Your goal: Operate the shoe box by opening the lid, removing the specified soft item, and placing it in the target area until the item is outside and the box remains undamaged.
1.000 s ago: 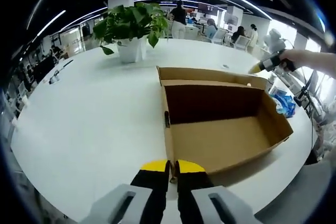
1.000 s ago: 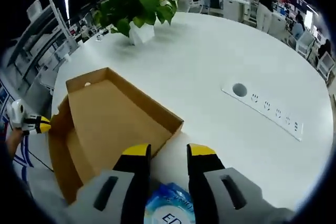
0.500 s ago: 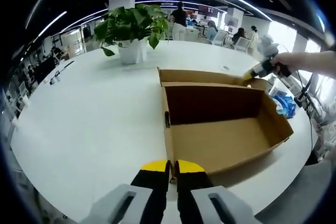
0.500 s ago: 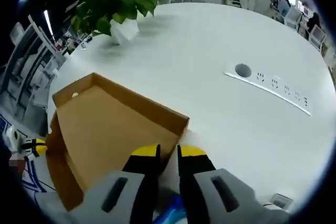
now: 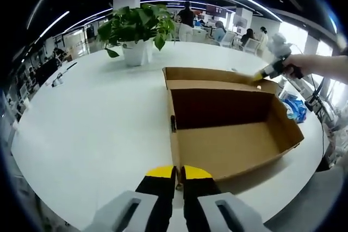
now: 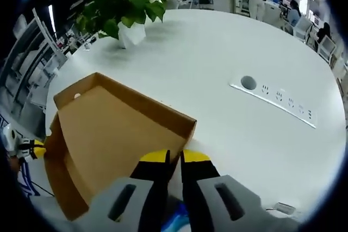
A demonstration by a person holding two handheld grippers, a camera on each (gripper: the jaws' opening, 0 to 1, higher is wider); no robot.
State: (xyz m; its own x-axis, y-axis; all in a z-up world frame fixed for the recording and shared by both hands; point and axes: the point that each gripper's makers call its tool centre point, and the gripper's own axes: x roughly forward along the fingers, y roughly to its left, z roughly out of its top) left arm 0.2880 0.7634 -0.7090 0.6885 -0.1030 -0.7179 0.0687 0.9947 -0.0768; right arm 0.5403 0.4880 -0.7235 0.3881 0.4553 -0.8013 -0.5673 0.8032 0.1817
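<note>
In the left gripper view, the left gripper (image 5: 178, 173) sat low over the white bench (image 5: 92, 129), its yellow-tipped jaws pressed nearly together on the near edge of the shoe box (image 5: 228, 129) wall, a thin strip of cardboard between them. In the right gripper view, the right gripper (image 6: 174, 158) pointed down at the box's corner (image 6: 117, 134), jaws drawn close with only a narrow slit between; whether they pinched the cardboard rim could not be told. A blue soft packet (image 6: 176, 222) showed low between the gripper's grey arms.

The brown cardboard box lay open on the bench, its interior bare and its lid (image 5: 212, 76) folded back flat along the far side. In the left gripper view, the right gripper (image 5: 272, 69) reached in from the right, held by a hand (image 5: 310, 64), its tip at the far corner of the lid. A blue packet (image 5: 296, 107) lay just beyond the box's right end. A potted plant (image 5: 137, 28) stood farther back on the bench, and a socket strip (image 6: 280, 101) was set into its surface.
</note>
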